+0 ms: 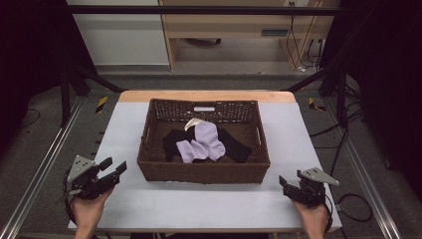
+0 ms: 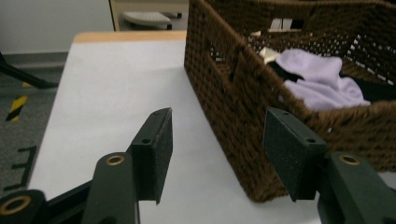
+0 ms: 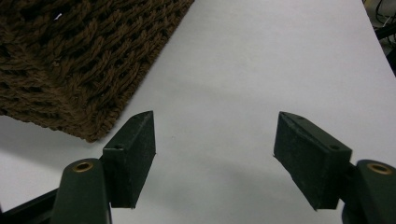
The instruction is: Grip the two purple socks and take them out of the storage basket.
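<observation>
A brown woven basket (image 1: 204,172) stands in the middle of the white table (image 1: 209,204). Inside lie lilac socks (image 1: 203,144), black socks (image 1: 238,148) and a cream one (image 1: 192,123). My left gripper (image 1: 114,167) is open at the front left, just outside the basket's near left corner, with nothing between its jaws. In the left gripper view the basket (image 2: 243,107) rises close on the right with a lilac sock (image 2: 322,81) inside it. My right gripper (image 1: 289,185) is open at the front right, near the basket's other front corner (image 3: 79,70), over bare table.
A wooden strip (image 1: 206,95) edges the table's far side. Metal frame rails (image 1: 40,169) run along both sides, with cables (image 1: 351,204) on the floor at the right. Bare table surface lies around the basket on all sides.
</observation>
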